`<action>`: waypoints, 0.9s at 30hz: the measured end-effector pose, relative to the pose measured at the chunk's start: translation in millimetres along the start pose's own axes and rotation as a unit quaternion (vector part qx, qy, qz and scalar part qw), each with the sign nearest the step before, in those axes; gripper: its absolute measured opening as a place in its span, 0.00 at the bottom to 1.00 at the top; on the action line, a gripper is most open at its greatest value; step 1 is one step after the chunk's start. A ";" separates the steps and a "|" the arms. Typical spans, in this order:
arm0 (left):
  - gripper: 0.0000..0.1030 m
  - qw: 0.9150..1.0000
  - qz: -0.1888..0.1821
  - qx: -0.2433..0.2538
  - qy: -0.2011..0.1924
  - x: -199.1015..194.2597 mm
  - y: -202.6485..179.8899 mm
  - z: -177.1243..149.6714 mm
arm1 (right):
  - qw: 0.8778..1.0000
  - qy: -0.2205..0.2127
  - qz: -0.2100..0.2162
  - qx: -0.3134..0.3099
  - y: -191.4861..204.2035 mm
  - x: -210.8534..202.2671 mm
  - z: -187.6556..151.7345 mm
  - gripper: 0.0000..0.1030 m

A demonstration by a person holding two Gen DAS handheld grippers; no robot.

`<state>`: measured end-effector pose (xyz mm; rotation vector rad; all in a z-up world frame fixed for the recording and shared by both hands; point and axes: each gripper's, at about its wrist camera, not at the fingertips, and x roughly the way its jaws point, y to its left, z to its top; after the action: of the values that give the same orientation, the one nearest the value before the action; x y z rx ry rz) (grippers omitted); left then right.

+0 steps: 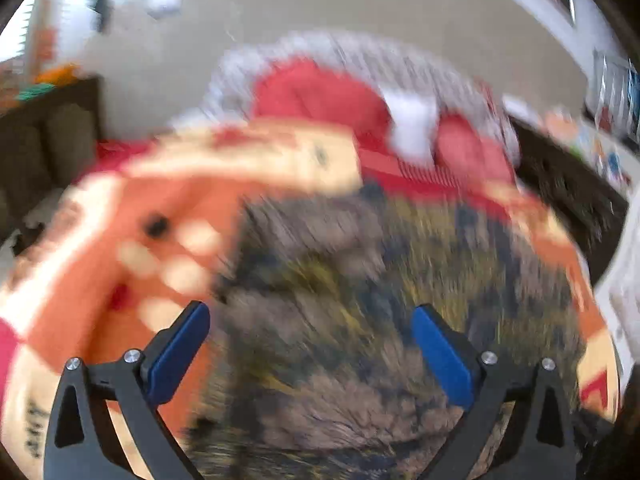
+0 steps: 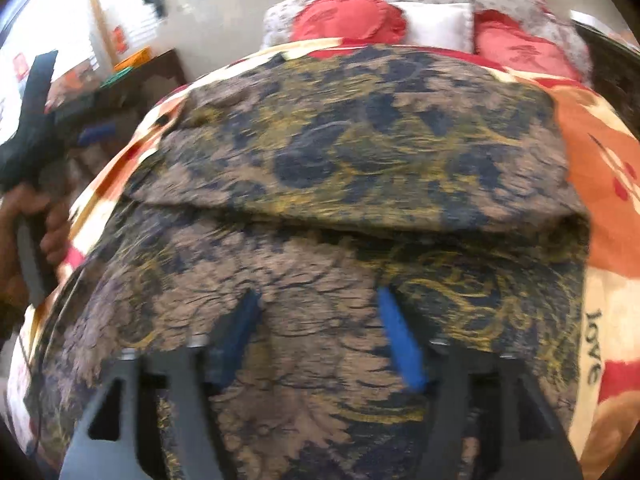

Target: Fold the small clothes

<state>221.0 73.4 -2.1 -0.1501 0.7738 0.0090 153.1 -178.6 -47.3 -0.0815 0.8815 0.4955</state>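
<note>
- Both grippers hovered over a bed during a clothes-folding session; the left gripper had its blue-padded fingers spread wide, nothing between them.
- Its view was heavily blurred by motion, and showed the patterned garment below and ahead of the fingers, on an orange and cream blanket.
- Opposite it, the right gripper also had its jaws parted, one blue pad on each side of a strip of the cloth; whether the tips touched the fabric could not be told.
- In the right wrist view the garment, brown with navy and yellow markings, lay doubled over, its upper layer ending in a fold edge across the middle of the frame.
- Under it the blanket showed on both sides, with the word "love" printed near the right edge.
- At the head of the bed sat red cushions and a white pillow.
- At far left of that view, a hand gripped the handle of the left gripper, held off the side of the bed.
</note>
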 end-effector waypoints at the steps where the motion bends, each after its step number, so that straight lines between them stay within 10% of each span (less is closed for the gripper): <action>1: 0.81 1.000 0.002 0.002 0.019 10.4 -0.7 -3.5 | 1.000 0.007 -0.017 -0.019 7.3 1.6 -1.1 0.86; 2: 0.62 0.999 0.007 -0.005 0.044 24.6 2.6 -11.0 | 0.999 0.016 -0.035 -0.034 13.5 3.5 -1.6 0.86; 4: 0.60 0.999 -0.007 -0.026 0.045 31.8 12.8 -23.9 | 0.997 0.034 -0.054 -0.050 19.8 1.7 -0.2 0.85; 7: 0.62 0.999 -0.030 -0.037 0.014 26.3 18.8 -34.0 | 0.999 -0.009 -0.038 -0.029 14.2 -25.6 9.7 0.37; 11: 0.72 0.998 -0.041 -0.033 0.017 27.4 18.3 -33.8 | 0.992 -0.107 -0.063 0.006 -17.5 -50.6 49.2 0.34; 17: 0.74 0.998 -0.048 -0.027 0.020 27.3 18.8 -33.1 | 0.979 -0.019 -0.129 0.158 -128.0 -10.8 39.7 0.14; 27: 0.76 0.999 -0.025 -0.009 0.024 30.8 10.9 -35.5 | 0.978 -0.027 -0.142 0.149 -127.4 -40.8 43.3 0.17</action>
<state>217.7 77.8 -50.0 -0.1866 0.8189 -0.0352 219.6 -295.3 -5.6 0.0790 0.8664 0.0964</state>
